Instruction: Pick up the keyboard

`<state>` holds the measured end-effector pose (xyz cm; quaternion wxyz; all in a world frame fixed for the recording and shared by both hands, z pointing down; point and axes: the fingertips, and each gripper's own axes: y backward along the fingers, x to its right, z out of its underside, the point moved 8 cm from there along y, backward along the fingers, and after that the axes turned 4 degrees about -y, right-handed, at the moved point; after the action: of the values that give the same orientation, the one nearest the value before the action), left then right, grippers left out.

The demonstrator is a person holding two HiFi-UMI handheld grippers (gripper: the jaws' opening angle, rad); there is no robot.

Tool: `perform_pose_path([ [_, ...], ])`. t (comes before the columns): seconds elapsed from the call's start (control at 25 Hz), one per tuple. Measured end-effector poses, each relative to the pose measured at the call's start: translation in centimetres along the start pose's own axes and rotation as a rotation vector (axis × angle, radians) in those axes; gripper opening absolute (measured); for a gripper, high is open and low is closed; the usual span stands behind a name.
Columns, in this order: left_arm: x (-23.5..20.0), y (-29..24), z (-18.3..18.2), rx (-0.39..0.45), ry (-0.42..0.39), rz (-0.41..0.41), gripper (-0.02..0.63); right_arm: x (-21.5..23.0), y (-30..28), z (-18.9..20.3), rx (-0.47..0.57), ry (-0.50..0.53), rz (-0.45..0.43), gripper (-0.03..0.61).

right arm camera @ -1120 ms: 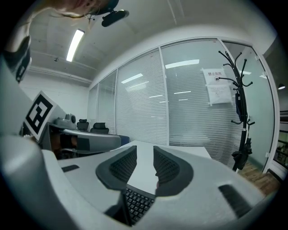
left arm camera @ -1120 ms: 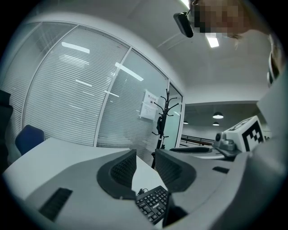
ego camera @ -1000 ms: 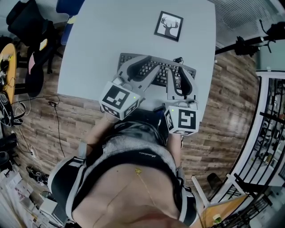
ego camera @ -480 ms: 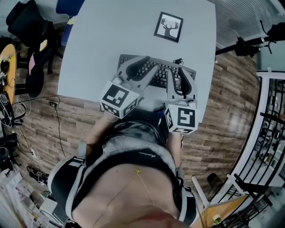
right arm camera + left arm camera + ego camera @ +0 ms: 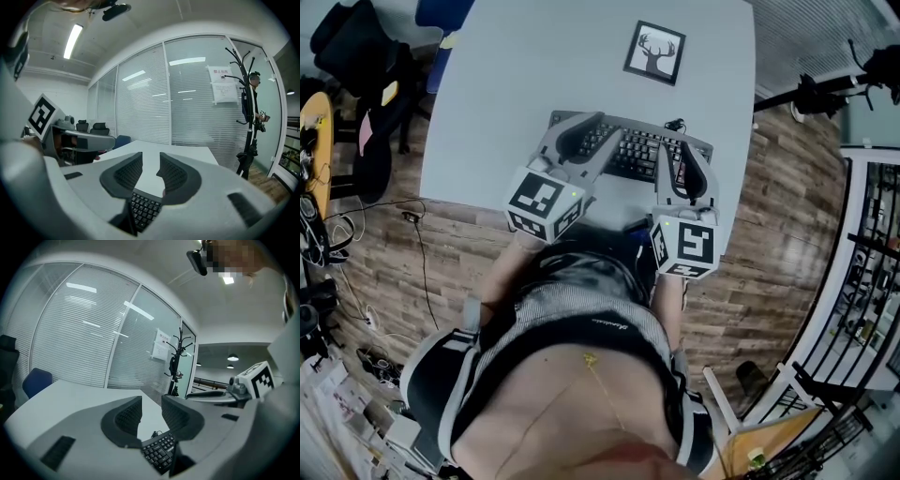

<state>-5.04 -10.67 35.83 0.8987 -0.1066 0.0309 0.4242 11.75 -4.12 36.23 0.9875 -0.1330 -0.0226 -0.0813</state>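
A black-keyed keyboard (image 5: 637, 155) in a grey frame lies flat near the front edge of the pale table (image 5: 516, 75). My left gripper (image 5: 595, 131) reaches over its left half, its jaws apart with table showing between the tips. My right gripper (image 5: 678, 150) reaches over its right end, jaws also apart. In the left gripper view the keyboard (image 5: 159, 453) shows low between the jaws of the left gripper (image 5: 151, 404). In the right gripper view the keys (image 5: 143, 208) lie below the right gripper (image 5: 151, 161). Nothing sits between the pads of either.
A framed deer picture (image 5: 654, 52) lies on the table beyond the keyboard. The keyboard's cable (image 5: 675, 125) curls at its far edge. A blue chair (image 5: 36, 380) stands at the table's far left, and a coat stand (image 5: 246, 117) by the glass wall.
Both grippers have edged slightly farther over the keyboard. The keyboard stays where it was and the jaws keep the same gap.
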Motion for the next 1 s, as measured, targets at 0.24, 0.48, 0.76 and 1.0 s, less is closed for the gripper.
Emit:
perform_pose_path([
  [0.24, -0.7, 0.1, 0.7, -0.016, 0.015, -0.022, 0.123, 1.1, 0.1, 0.7, -0.023, -0.007, 0.027, 0.117],
  [0.48, -1.4, -0.1, 1.6, -0.042, 0.033, -0.049, 0.123, 2.1, -0.2, 1.5, -0.053, -0.007, 0.037, 0.117],
  [0.76, -2.3, 0.0, 3.0, -0.078, 0.046, -0.087, 0.123, 3.1, -0.6, 2.7, -0.093, -0.009, 0.046, 0.117],
  [1.0, -3.4, 0.1, 4.3, -0.108, 0.056, -0.129, 0.123, 4.2, -0.9, 4.1, -0.138, -0.002, 0.066, 0.117],
])
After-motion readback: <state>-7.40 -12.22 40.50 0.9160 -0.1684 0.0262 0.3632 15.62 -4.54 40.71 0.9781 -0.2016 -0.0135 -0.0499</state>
